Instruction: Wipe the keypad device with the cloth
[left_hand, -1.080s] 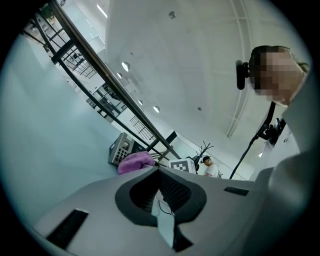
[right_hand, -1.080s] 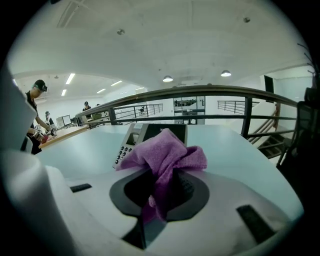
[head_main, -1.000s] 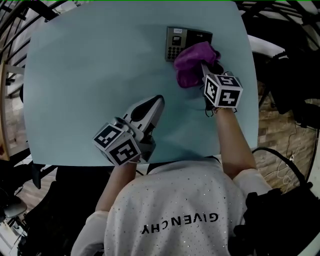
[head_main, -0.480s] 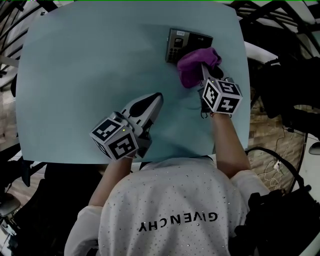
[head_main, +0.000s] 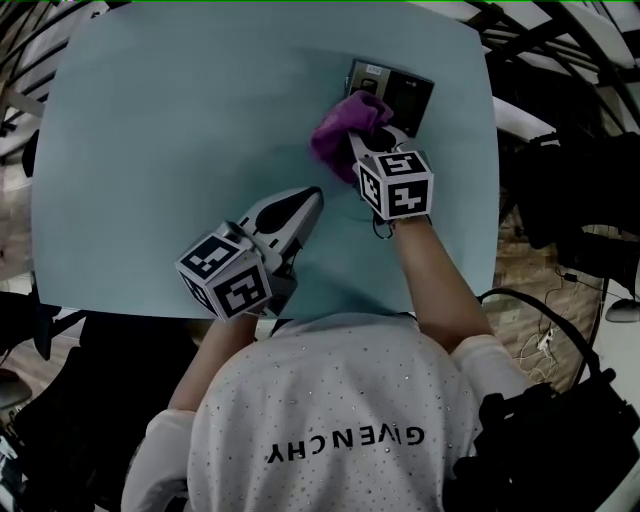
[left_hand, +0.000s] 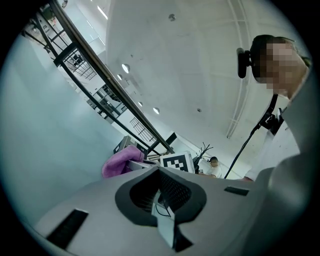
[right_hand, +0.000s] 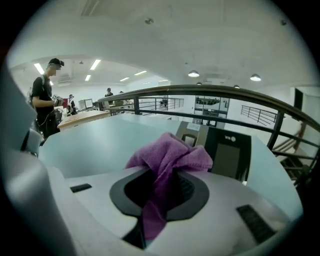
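A dark keypad device (head_main: 398, 89) lies flat near the far edge of the pale blue table (head_main: 170, 150); in the right gripper view the keypad device (right_hand: 226, 153) sits just ahead of the jaws. A purple cloth (head_main: 345, 130) is bunched over its left end, and my right gripper (head_main: 362, 145) is shut on it. The cloth (right_hand: 170, 165) fills the jaws there. My left gripper (head_main: 300, 212) rests low on the table to the near left, jaws together, holding nothing. From the left gripper view the cloth (left_hand: 120, 162) shows far ahead.
The table's right edge (head_main: 490, 170) runs close to the device. Dark chairs and cables (head_main: 570, 180) crowd the floor on the right. A black railing (right_hand: 210, 92) stands behind the table. People stand in the background (right_hand: 45, 102).
My right gripper has carried the cloth leftward across the device, from its right end to its left end. The keypad's right part now shows. The left gripper has stayed put.
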